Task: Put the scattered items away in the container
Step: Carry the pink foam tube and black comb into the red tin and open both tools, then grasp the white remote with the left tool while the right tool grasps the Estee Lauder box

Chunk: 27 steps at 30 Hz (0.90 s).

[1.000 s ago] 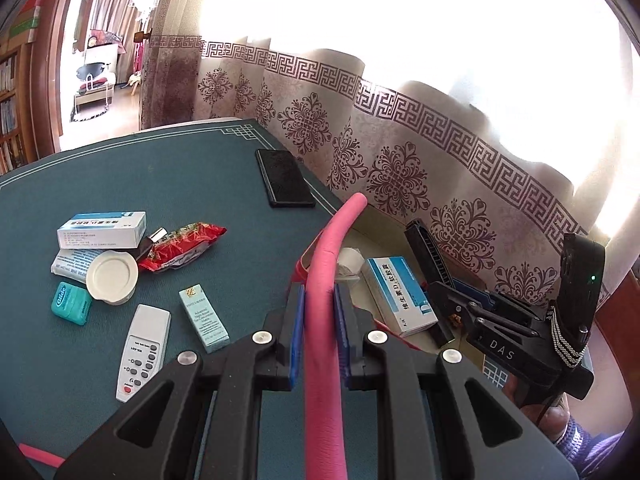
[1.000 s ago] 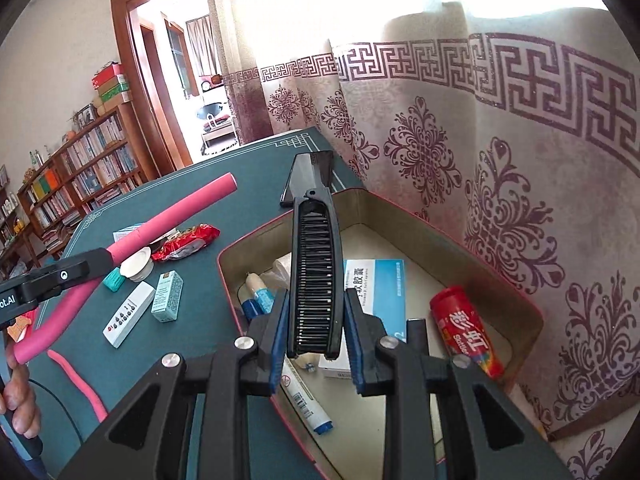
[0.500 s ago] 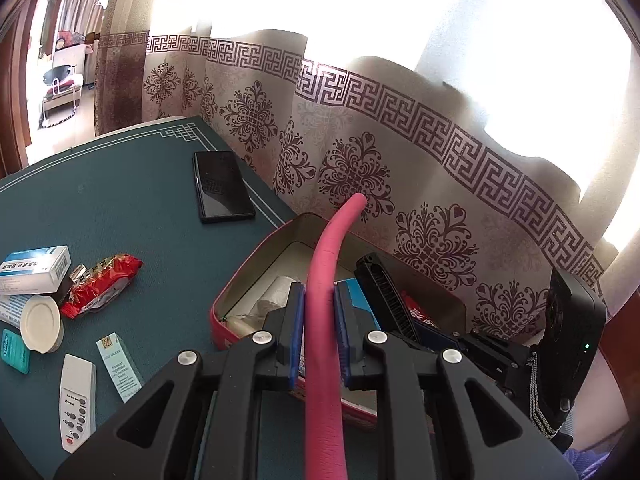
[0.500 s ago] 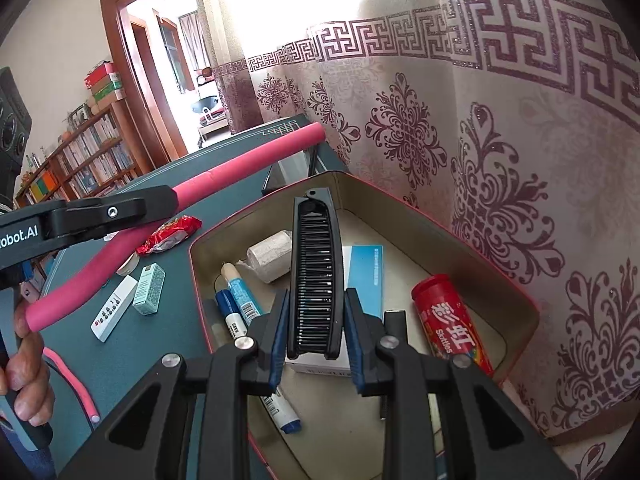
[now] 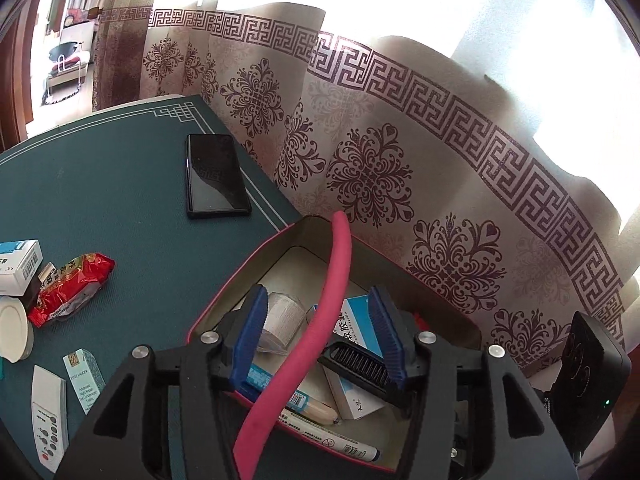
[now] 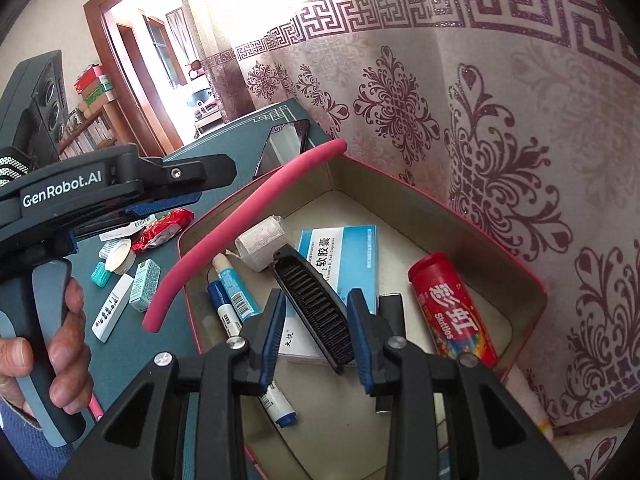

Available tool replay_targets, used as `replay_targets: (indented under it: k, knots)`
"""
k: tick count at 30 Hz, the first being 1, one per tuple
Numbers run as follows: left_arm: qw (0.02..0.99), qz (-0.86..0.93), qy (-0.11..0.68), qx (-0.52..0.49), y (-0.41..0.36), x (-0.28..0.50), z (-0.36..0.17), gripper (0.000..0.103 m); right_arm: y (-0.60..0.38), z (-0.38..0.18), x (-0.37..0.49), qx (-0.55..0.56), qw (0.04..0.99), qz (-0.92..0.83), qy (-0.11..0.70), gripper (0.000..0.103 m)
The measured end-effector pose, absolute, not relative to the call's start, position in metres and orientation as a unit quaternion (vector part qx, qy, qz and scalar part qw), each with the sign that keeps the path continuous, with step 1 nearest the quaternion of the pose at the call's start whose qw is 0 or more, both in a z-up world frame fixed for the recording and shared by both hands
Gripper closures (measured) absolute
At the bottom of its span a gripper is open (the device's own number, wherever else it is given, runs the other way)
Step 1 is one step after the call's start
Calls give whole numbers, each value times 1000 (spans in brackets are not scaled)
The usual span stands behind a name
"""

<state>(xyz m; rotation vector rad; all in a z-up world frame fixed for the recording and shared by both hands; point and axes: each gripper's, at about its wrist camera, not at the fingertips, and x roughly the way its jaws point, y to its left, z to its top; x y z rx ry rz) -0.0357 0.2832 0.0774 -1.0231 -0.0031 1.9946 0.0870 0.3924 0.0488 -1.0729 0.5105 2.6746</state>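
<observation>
On the bench [image 5: 100,184] at left we see a remote [image 5: 48,420], small boxes and a red snack packet [image 5: 68,288]. Our left hand-held gripper [image 5: 316,332] is opening, its pads apart from the pink foam tube [image 6: 240,224] lying across the box [image 6: 500,248] rim. Our right hand-held gripper [image 6: 316,332] is opening too, the black comb [image 6: 316,308] loose between its pads, resting inside the box.
</observation>
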Motion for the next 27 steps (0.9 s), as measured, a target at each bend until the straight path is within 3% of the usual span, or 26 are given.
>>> replay_targets:
  k: [4, 27]
  knots:
    - [421, 810, -10, -408, 266, -39, 78, 46, 391, 50, 85, -361, 107, 909, 176, 56]
    - [323, 852, -17, -412, 149, -44, 66, 46, 341, 69, 55, -349, 53, 921, 163, 56]
